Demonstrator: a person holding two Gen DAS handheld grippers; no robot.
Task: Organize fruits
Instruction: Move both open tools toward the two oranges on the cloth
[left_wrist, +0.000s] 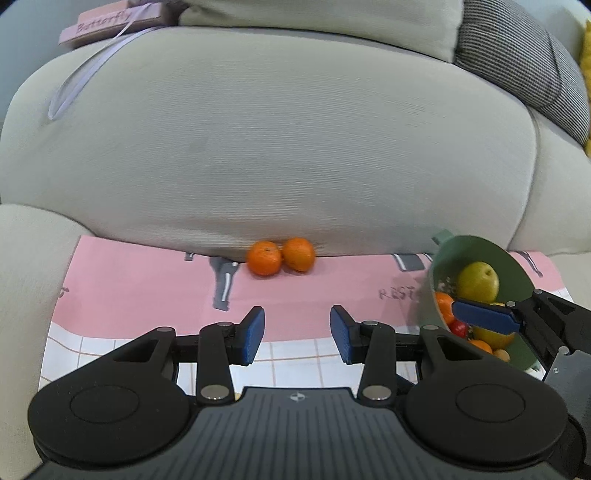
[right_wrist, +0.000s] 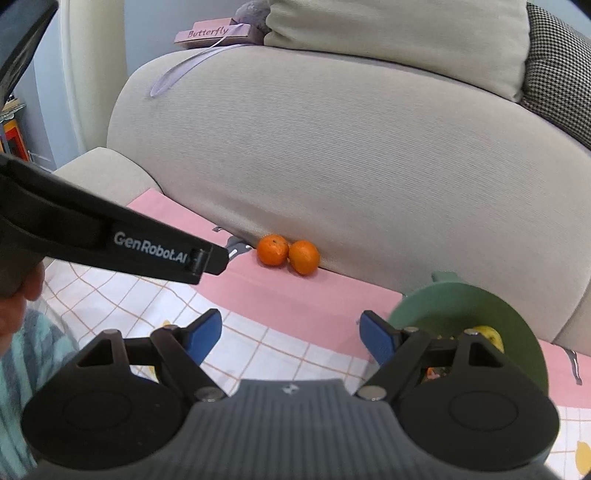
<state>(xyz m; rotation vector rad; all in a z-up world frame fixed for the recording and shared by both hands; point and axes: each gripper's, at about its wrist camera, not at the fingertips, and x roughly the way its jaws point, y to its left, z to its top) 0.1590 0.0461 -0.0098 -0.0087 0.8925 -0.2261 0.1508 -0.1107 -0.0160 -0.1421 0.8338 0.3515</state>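
Observation:
Two small oranges lie side by side on the pink cloth, touching the sofa's back cushion; they also show in the right wrist view. A green bowl at the right holds a green-yellow apple, oranges and other fruit; it also shows in the right wrist view. My left gripper is open and empty, a short way in front of the oranges. My right gripper is open and empty, its right finger beside the bowl's rim.
A beige sofa cushion rises right behind the oranges. A pink "Butterfly" box with a ribbon sits on top of it. A checked pillow lies at the upper right. The left gripper's body crosses the right wrist view.

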